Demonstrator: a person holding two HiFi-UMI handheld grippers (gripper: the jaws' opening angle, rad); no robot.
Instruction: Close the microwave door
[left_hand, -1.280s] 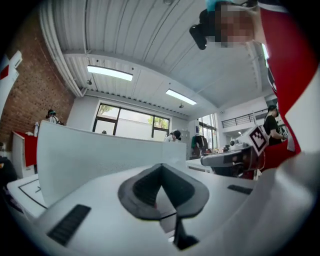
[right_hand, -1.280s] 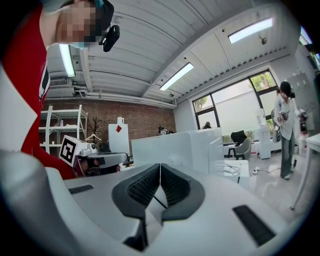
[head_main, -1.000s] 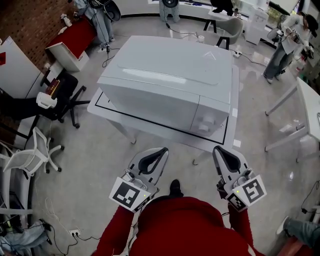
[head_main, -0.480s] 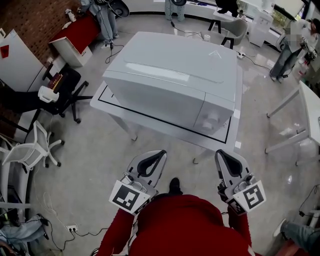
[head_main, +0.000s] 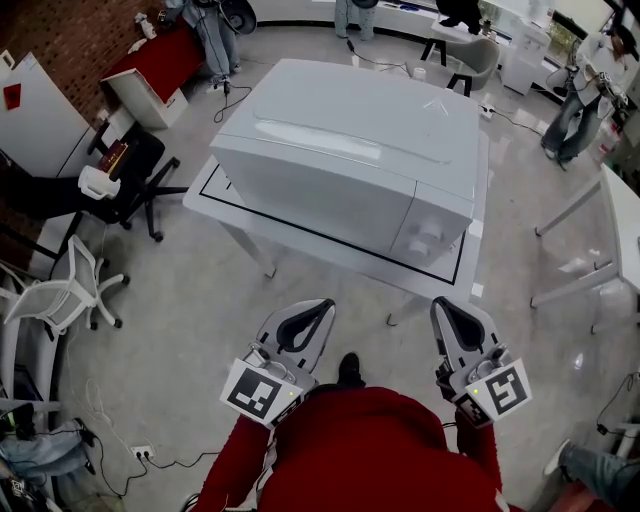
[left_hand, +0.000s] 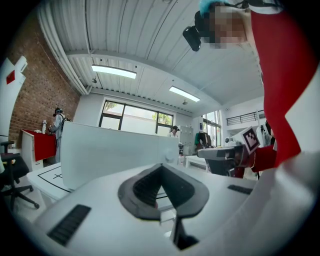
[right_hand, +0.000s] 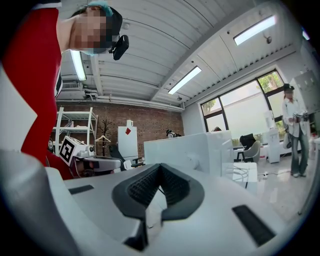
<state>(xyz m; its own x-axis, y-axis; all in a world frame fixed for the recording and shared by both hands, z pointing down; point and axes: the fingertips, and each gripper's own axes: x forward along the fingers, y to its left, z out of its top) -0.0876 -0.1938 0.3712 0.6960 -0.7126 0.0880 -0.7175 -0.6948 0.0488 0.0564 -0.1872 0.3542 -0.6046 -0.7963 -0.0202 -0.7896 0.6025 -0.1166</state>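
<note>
A white microwave (head_main: 350, 140) stands on a white table (head_main: 300, 245) with a black outline. Its door (head_main: 315, 205) lies flush with the front, beside the control panel with knobs (head_main: 425, 238). My left gripper (head_main: 325, 303) and right gripper (head_main: 440, 303) hover close to my body, well short of the table, both pointing level at the microwave. Each is shut with nothing between its pads. In the left gripper view the microwave (left_hand: 115, 152) stands beyond the closed left gripper (left_hand: 161, 167). The right gripper view shows the microwave (right_hand: 195, 147) past the closed right gripper (right_hand: 160, 166).
A black office chair (head_main: 130, 180) and a white chair (head_main: 70, 295) stand to the left, with a red cabinet (head_main: 150, 75) behind them. Another white table (head_main: 620, 215) is at the right. People stand at the back. Cables (head_main: 130, 460) lie on the floor.
The head view has drifted slightly, so the microwave sits a little higher in the picture. Both grippers have kept their place and stayed shut.
</note>
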